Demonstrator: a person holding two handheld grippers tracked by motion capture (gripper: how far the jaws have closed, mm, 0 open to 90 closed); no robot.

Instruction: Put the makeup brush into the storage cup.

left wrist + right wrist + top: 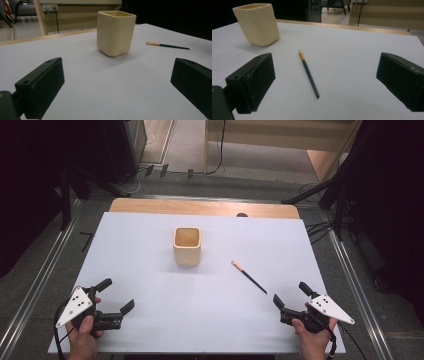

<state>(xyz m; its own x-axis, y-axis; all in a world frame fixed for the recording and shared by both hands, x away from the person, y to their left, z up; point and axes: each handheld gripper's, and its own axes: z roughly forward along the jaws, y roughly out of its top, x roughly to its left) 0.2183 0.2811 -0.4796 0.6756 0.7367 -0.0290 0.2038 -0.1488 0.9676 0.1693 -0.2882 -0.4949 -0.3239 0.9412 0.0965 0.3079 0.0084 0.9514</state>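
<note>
A cream square cup (pixel 187 246) stands upright and looks empty near the middle of the white table top (pixel 150 285). To its right lies a thin dark brush (pixel 249 276) with a pale tip, flat on the table. My left gripper (pixel 119 296) rests open at the front left, facing the cup (pixel 115 32), with the brush (pixel 167 45) far off to the right. At the front right my right gripper (pixel 291 295) is open too, its jaws wide apart, aimed at the brush (pixel 308 74) just ahead; the cup (pixel 257 23) stands beyond on the left.
The white sheet covers a wooden table whose bare edge (pixel 200 207) shows at the back. Metal rails (pixel 352 285) run along both sides on the floor, with black stands and cables (pixel 320 227) behind.
</note>
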